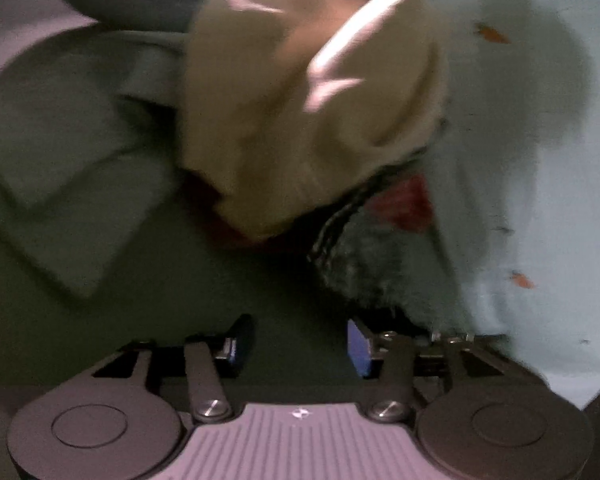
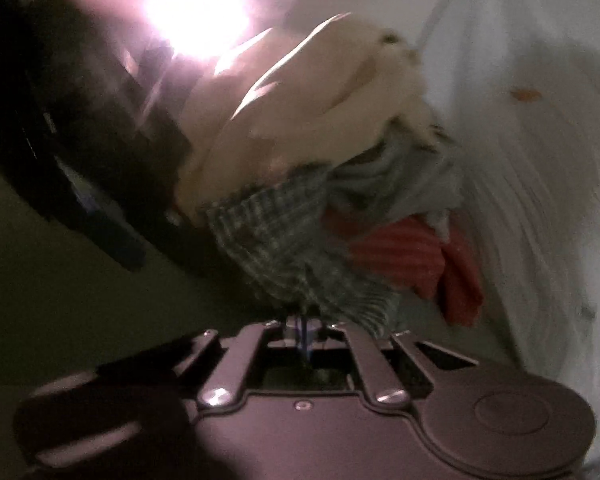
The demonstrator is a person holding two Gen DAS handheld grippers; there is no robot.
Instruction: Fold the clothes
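Both views are dim and motion-blurred. Your left tongs point(image 1: 300, 346) stand spread, blue pads apart, with nothing between them; dark green cloth point(image 1: 80, 184) fills the gap ahead and spreads to the left in loose folds. Your right tongs point(image 2: 304, 330) are pressed together and pinch the lower edge of the grey checked garment point(image 2: 284, 240), which hangs bunched right in front of the camera. A cream garment point(image 1: 300, 120) sits on top of the heap in both views, its edge overlapping the checked one point(image 1: 360, 264). A red ribbed piece point(image 2: 412, 256) shows just right of the checked garment, touching it; the left view shows a red patch point(image 1: 404, 204) under the cream edge. A pale sheet with small orange marks point(image 2: 540, 184) lies to the right of the pile, also seen in the left view point(image 1: 540, 160). A bright glare point(image 2: 196, 12) washes out the right view's upper left. The surface under the pile cannot be made out.
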